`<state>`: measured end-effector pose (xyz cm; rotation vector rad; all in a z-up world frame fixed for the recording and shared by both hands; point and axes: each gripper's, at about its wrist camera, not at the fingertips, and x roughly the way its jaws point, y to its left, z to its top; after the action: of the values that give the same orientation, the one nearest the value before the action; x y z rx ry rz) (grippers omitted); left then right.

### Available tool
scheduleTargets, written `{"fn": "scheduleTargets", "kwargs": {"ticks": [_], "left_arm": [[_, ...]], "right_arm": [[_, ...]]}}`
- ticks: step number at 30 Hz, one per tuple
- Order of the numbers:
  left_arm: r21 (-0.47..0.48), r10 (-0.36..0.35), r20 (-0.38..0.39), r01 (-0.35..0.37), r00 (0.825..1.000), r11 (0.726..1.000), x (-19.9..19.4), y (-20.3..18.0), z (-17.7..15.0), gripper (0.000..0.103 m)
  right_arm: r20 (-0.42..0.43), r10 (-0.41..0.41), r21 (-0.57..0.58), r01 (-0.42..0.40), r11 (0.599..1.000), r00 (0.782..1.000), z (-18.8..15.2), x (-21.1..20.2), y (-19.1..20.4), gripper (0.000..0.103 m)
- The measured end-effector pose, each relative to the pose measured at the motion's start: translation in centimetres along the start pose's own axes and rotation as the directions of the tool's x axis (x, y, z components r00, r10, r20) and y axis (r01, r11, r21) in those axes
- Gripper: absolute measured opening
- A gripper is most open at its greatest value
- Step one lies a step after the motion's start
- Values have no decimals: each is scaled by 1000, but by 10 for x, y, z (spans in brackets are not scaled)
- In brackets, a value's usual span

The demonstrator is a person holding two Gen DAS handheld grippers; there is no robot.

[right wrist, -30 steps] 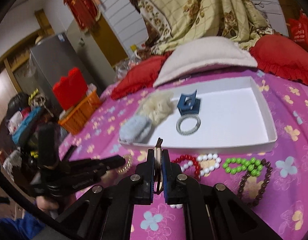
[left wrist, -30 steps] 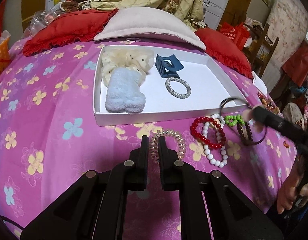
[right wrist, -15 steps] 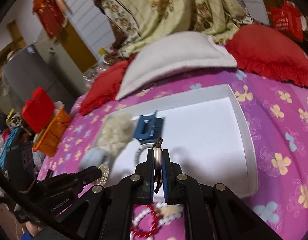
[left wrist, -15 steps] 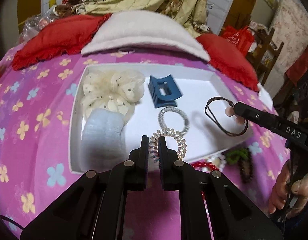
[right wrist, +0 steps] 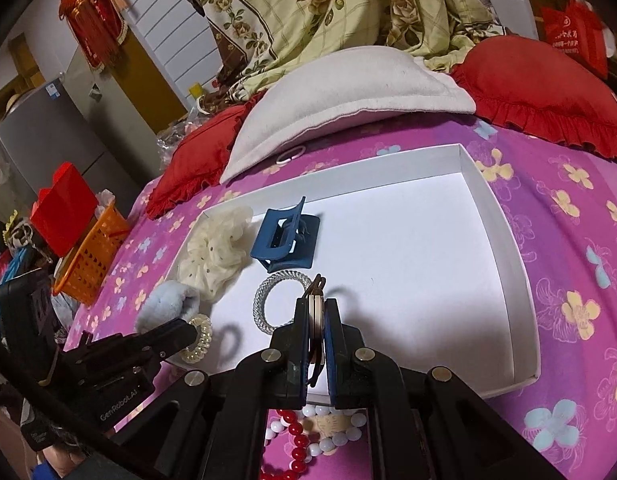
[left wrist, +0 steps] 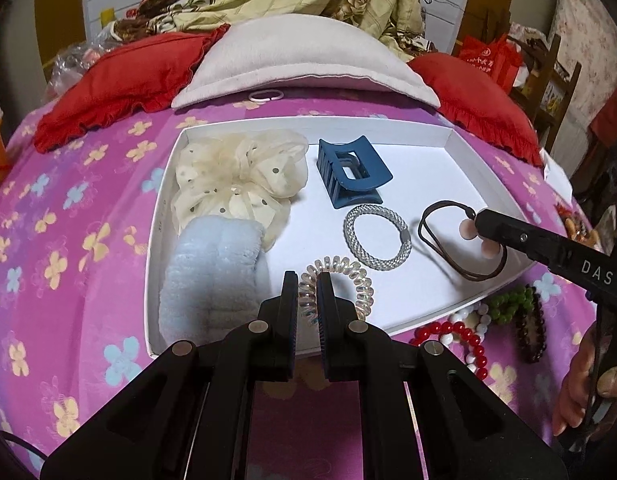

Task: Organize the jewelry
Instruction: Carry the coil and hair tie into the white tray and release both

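L gripper (left wrist: 308,292) clenched on coil tie (left wrist: 340,284), R gripper (right wrist: 317,316) clenched on brown tie (left wrist: 460,240) w/ pink beads; both hang over white tray (left wrist: 448,142), near its front edge. Risks: coil may spring & roll off over front rim onto beads (left wrist: 464,332) when let go; brown loop could snag on pad, or drop onto silver band (left wrist: 377,242) & tangle; R is close to that band
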<state>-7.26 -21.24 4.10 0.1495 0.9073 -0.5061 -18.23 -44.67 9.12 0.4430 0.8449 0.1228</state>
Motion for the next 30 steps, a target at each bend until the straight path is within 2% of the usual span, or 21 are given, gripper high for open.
{"fn": "scheduleTargets", "kwargs": {"ticks": [18,30], "left_arm": [[30,56,-27,-55,998,998,15,-5,-4,8],[33,53,-37,-52,998,998,19,-5,-4,10]], "right_arm": [[-3,-24,36,24,999,1000,-9,12,-21,6],[0,-27,30,27,999,1000,-8,16,-21,6]]}}
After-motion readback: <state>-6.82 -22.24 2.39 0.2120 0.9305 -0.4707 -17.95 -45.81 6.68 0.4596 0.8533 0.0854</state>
